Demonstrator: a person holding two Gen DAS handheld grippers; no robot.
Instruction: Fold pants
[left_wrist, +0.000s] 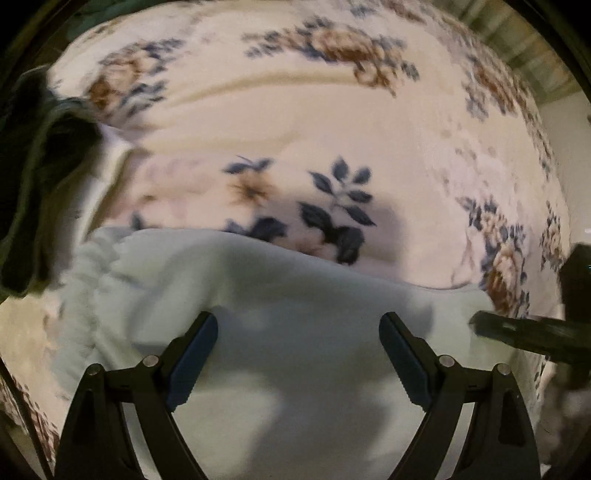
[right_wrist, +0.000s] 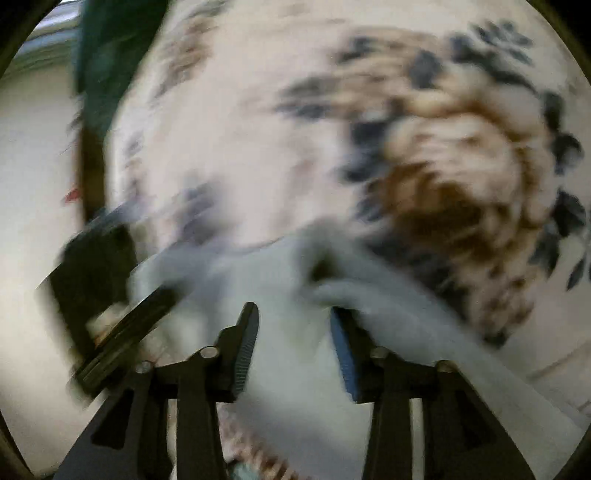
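Pale blue-grey pants (left_wrist: 295, 288) lie on a floral blanket (left_wrist: 295, 110), with a gathered elastic band (left_wrist: 81, 295) at their left end. My left gripper (left_wrist: 299, 332) hovers just above the cloth, open, with nothing pinched between its blue pads. In the blurred right wrist view my right gripper (right_wrist: 291, 325) has its jaws drawn in on a bunched fold of the pants (right_wrist: 266, 273), which drapes over the right finger. That gripper's dark finger (left_wrist: 517, 332) reaches the pants' right edge in the left wrist view. The left gripper's body (right_wrist: 122, 332) shows at the left of the right wrist view.
A dark garment (left_wrist: 33, 184) lies bunched at the blanket's left side. A green cloth (right_wrist: 107, 55) shows at the top left in the right wrist view. The floral blanket (right_wrist: 258, 147) stretches away beyond the pants. A pale floor or wall (right_wrist: 33, 221) lies past the bed edge.
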